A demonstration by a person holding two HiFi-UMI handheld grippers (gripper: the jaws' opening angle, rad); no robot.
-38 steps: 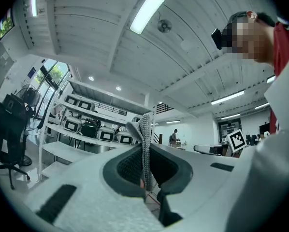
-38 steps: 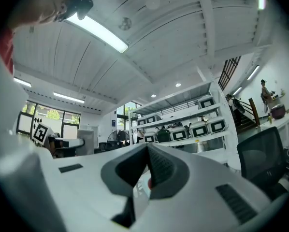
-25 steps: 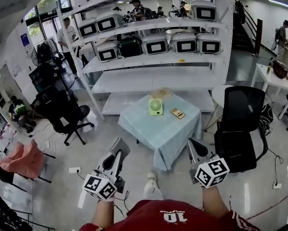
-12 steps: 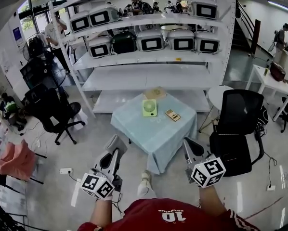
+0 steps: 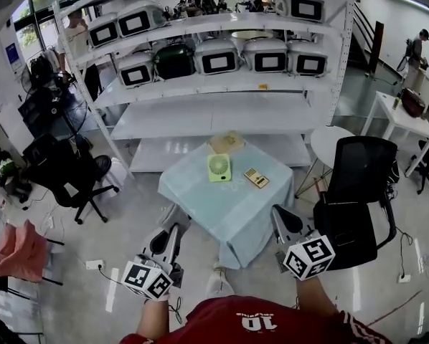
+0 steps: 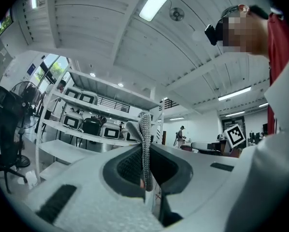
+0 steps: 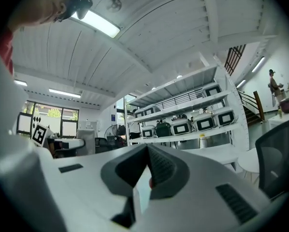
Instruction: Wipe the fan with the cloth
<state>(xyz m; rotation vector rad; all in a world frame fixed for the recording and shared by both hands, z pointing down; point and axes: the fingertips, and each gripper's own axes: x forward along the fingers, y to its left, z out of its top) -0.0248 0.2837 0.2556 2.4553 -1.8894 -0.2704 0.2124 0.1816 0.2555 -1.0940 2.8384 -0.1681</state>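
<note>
Workshop, shelving (image 5: 222,117) behind; blue-draped table (image 5: 236,206) at 12 o'clock.
On table: green fan (image 5: 219,168), tan cloth (image 5: 227,142) just behind. Clenched, empty, well short: left gripper (image 5: 176,213), right gripper (image 5: 277,213). Approach stage; next, take cloth.

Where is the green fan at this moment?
In the head view, the fan stands near the far edge of the blue-covered table, with a flat tan item behind it and a small yellow object to its right.
</note>
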